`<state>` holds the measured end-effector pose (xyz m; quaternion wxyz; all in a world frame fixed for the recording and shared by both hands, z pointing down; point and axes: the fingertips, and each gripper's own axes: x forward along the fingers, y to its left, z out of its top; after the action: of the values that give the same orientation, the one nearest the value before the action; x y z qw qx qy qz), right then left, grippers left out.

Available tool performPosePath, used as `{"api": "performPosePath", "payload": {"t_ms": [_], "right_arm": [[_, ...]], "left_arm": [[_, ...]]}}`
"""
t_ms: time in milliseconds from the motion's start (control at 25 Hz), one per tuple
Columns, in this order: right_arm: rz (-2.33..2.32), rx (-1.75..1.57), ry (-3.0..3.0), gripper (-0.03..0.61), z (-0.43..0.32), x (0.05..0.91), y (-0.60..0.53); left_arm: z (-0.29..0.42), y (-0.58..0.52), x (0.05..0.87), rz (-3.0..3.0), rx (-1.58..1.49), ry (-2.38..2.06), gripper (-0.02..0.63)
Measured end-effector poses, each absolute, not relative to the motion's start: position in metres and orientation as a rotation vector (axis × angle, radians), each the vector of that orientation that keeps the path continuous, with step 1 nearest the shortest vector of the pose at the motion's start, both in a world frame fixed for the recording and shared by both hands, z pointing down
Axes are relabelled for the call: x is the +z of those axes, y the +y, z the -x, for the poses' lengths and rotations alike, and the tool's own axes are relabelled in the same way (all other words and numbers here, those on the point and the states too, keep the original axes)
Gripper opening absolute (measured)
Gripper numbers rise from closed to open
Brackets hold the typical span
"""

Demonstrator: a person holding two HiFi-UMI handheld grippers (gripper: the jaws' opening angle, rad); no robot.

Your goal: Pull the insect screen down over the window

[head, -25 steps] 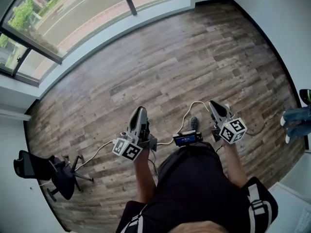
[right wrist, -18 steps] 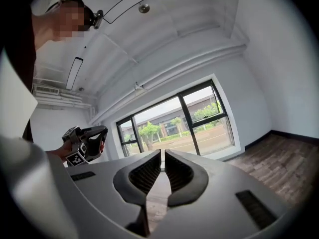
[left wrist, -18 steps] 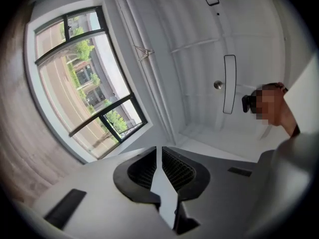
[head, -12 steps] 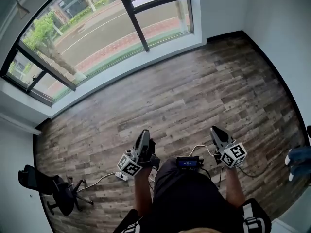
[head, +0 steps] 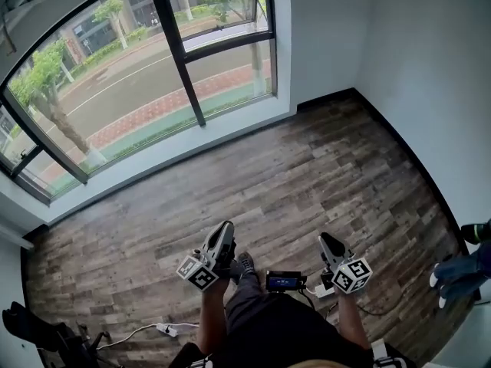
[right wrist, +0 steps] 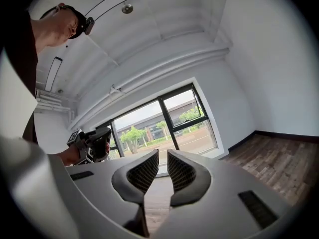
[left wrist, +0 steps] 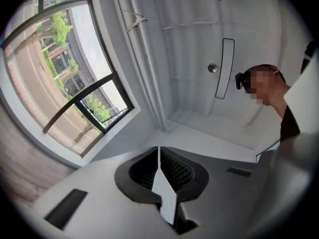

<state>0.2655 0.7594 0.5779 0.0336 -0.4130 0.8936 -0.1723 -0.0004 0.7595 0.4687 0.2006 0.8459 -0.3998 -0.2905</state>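
**Head view: two tongs low in frame, window upper left**

Count of tongs: 2, both low in the frame and pointing up-frame towards the window.
- My left gripper (head: 224, 228), lower centre-left. Jaws pressed together, nothing between them. The left gripper view shows the two ribbed pads meeting at the tip.
- My right gripper (head: 328, 240), lower centre-right. Jaws spread a little, with bare floor showing through the gap. Nothing is pinched.
- Marker cubes: 2, one per tong. Left cube (head: 198, 271), right cube (head: 350, 275).

Task's thing: 1 window (head: 115, 98) with a dark frame fills the upper left of the head view, well apart from both tongs. A street and trees show through the glass. I cannot pick out the insect screen in any view.
- In the left gripper view the window sits at the left edge.
- In the right gripper view it is at centre, just above the jaws.

Other items, head view:
- 1 wood-plank floor (head: 307, 175) between me and the window.
- 1 small device with a lit screen (head: 284, 281) at my waist.
- 1 white power strip (head: 166, 329) on the floor, lower left.
- 1 dark office chair (head: 31, 332), cut off at the lower left corner.
- Part of 1 other person in blue (head: 460, 271) at the right edge.

Left gripper view, upper centre: 1 round ceiling fitting (left wrist: 213, 68).
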Motion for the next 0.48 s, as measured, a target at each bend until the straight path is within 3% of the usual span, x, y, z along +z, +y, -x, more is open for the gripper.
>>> {"api": "performPosePath", "payload": {"t_ms": [480], "right_arm": [[1.275, -0.431, 2.852, 0.037, -0.129, 0.533, 0.557]], "left_arm": [[0.143, 0.568, 0.449, -2.392, -0.907, -1.177, 0.005]]}}
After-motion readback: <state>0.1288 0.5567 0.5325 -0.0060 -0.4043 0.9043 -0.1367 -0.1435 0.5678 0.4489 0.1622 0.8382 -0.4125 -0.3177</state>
